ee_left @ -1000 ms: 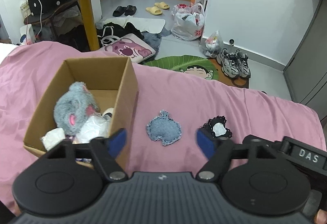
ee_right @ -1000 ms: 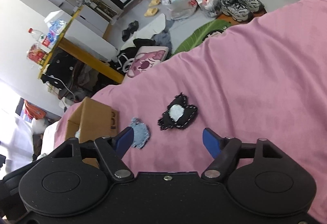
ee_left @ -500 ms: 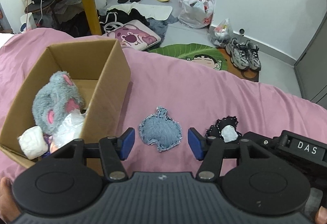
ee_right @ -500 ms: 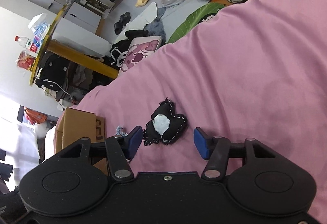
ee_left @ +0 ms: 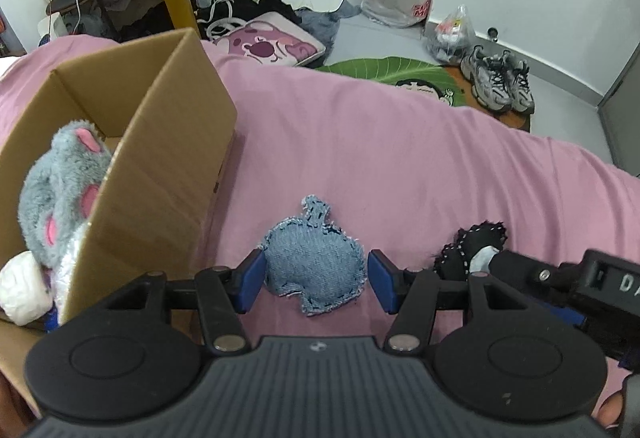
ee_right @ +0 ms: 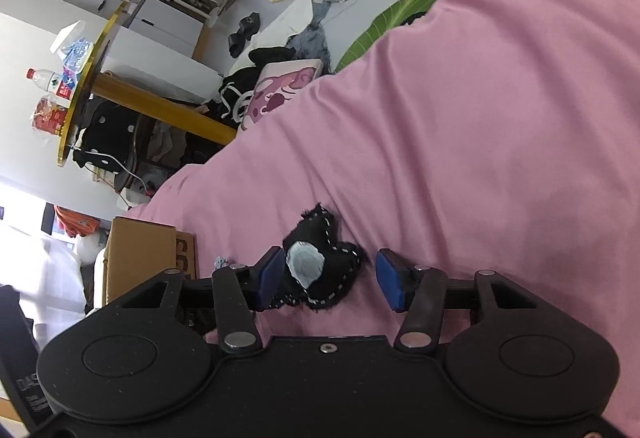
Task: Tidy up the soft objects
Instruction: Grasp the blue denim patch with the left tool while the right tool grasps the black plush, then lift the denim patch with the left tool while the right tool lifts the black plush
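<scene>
Denim pad (ee_left: 314,268) btwn left tongs (ee_left: 314,280); black plush (ee_right: 320,270) btwn right tongs (ee_right: 330,278).

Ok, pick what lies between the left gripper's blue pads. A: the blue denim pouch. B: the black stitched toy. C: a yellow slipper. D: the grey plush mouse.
A: the blue denim pouch lies on the pink bedspread between the left gripper pads; the black stitched toy sits in the right gripper.
</scene>
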{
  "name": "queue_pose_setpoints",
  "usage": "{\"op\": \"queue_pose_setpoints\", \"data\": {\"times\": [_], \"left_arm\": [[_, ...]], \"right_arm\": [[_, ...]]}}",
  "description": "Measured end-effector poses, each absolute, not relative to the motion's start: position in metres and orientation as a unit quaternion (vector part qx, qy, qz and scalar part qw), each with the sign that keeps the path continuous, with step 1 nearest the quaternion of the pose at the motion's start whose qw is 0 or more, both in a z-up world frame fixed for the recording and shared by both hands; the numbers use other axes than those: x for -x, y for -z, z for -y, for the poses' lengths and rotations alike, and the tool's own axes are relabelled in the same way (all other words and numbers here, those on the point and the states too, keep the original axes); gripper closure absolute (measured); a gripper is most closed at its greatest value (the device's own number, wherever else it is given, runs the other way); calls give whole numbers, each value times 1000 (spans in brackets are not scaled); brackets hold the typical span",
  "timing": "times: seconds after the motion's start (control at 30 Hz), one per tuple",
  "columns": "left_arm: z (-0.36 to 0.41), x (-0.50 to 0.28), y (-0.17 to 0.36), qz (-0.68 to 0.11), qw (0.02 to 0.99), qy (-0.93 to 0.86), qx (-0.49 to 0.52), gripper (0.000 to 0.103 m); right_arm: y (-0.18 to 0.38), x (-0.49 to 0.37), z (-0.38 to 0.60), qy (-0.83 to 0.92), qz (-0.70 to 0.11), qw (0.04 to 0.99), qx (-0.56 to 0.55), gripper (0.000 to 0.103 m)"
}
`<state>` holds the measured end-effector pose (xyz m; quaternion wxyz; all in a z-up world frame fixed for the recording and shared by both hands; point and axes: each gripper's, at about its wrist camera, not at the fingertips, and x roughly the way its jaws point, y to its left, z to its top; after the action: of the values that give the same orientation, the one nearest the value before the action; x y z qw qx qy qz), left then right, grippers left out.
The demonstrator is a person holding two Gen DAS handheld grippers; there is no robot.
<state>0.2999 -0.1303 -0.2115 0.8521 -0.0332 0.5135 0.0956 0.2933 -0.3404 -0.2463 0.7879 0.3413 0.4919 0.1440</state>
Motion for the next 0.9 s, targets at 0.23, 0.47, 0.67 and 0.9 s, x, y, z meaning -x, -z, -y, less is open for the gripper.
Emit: {"op": "queue_pose_setpoints", "data": {"times": [0.23,0.47,0.67,0.9], "left_arm": [[125,-305,223,-520,848,-98,37,47],[122,-294,211,-508,856,-86,49,59],[119,-274,189,-492,866,-74,57,60],[108,-248,168,-476,874,-63,75,60]], "right_arm": [[243,-296,334,-147,-486,797,-327,52],[236,-291,325,-145,-494,807,-289,77],[220,-276,320,-140,-487,818,-273,85],[200,-259,323,-123,-462,836,-271,86]]}}
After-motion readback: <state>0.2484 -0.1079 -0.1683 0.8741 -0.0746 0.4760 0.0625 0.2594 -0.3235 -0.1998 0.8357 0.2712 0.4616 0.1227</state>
